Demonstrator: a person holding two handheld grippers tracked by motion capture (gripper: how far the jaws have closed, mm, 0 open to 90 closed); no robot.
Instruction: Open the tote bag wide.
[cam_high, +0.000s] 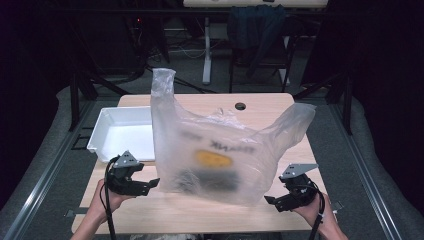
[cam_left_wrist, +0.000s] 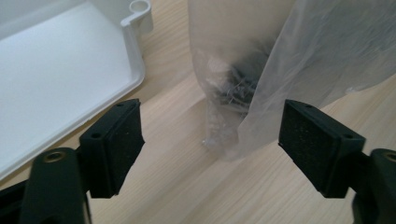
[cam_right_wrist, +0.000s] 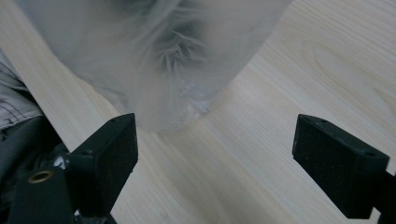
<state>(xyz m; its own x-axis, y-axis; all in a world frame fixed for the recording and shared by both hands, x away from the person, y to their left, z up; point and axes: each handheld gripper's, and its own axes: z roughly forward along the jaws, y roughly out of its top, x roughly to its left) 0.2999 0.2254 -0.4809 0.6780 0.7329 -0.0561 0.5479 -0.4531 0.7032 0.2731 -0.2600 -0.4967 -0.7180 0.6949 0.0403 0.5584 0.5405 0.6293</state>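
Note:
A large translucent plastic bag stands upright in the middle of the wooden table, with a yellow shape and dark items showing blurred through its wall. My left gripper is open beside the bag's lower left corner, apart from it. My right gripper is open beside the bag's lower right corner, with bare wood between its jaws. Both jaw pairs stand wide apart and hold nothing. The bag's two handles rise at its left and right top.
A white plastic tray lies at the table's left, its corner close to the bag. The tabletop has bare wood along the front edge. A round cable hole sits at the back. Chairs and table legs stand beyond.

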